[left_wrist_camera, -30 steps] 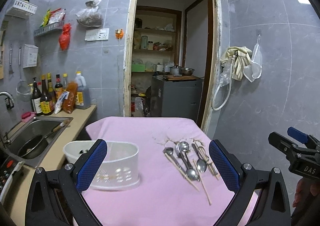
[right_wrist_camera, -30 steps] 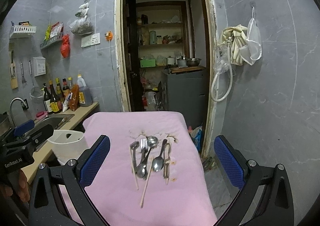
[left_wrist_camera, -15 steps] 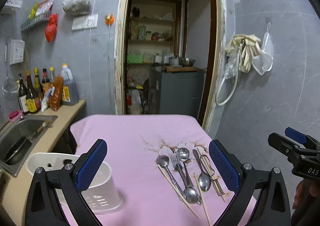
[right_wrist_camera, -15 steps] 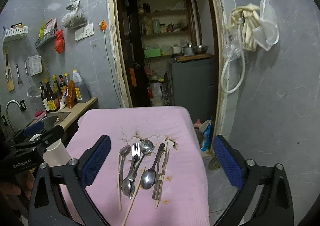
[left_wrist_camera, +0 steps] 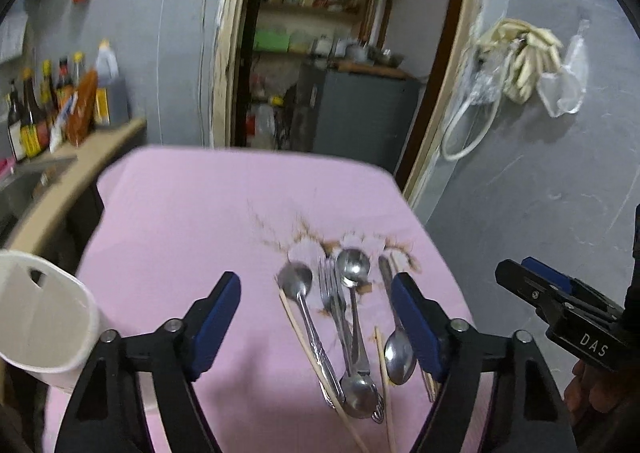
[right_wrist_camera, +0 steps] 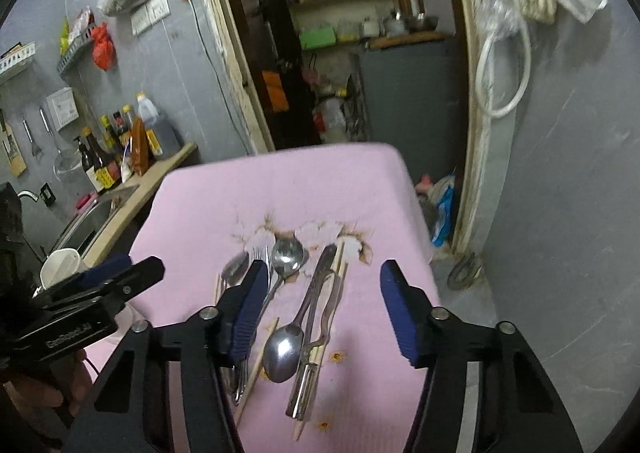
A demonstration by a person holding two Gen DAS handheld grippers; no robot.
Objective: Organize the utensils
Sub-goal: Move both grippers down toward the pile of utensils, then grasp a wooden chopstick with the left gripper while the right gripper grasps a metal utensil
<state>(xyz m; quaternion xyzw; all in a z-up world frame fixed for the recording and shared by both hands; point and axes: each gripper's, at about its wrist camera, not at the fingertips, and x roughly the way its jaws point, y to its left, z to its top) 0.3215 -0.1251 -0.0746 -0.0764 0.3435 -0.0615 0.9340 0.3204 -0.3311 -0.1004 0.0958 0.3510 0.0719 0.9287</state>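
On the pink desk a cluster of utensils lies by the brown flower print: spoons, a fork, a peeler and chopsticks. The left tool hangs over the cluster, jaws just narrowed but apart, gripping nothing. The right tool hangs over the same cluster, jaws likewise just narrowed, nothing pinched. A white holder stands left of the cluster.

Pink cloth, seemingly brown-flowered; white holder
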